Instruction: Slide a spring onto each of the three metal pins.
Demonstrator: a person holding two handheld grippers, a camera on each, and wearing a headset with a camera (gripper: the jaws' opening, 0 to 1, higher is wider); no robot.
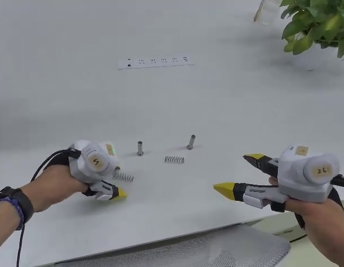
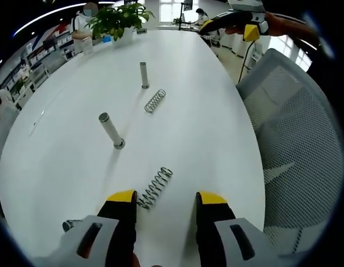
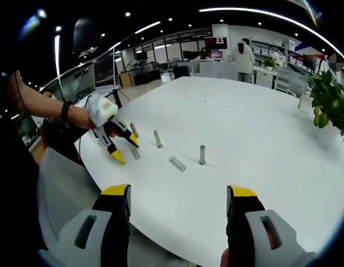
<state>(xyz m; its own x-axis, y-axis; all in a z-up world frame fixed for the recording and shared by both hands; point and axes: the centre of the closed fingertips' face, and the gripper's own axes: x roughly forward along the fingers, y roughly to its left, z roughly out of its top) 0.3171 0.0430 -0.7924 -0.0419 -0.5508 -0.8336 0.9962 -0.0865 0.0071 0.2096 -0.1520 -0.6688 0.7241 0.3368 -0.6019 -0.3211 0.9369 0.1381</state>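
Observation:
Two metal pins stand upright on the white table, one (image 1: 140, 148) nearer my left gripper and one (image 1: 191, 142) further right. A loose spring (image 1: 174, 159) lies between them, a little nearer me. My left gripper (image 1: 119, 181) is low over the table and open. A second spring (image 2: 155, 188) lies on the table between its yellow fingertips (image 2: 122, 196), close to the left one. A small metal piece (image 2: 69, 225) shows beside its left finger; it may be a third pin. My right gripper (image 1: 238, 173) hovers open near the front edge, holding nothing.
A white power strip (image 1: 155, 61) lies further back on the table (image 1: 233, 105). A potted plant (image 1: 316, 25) stands at the far right corner. A grey mesh chair (image 1: 216, 250) sits below the table's front edge. People stand in the office behind.

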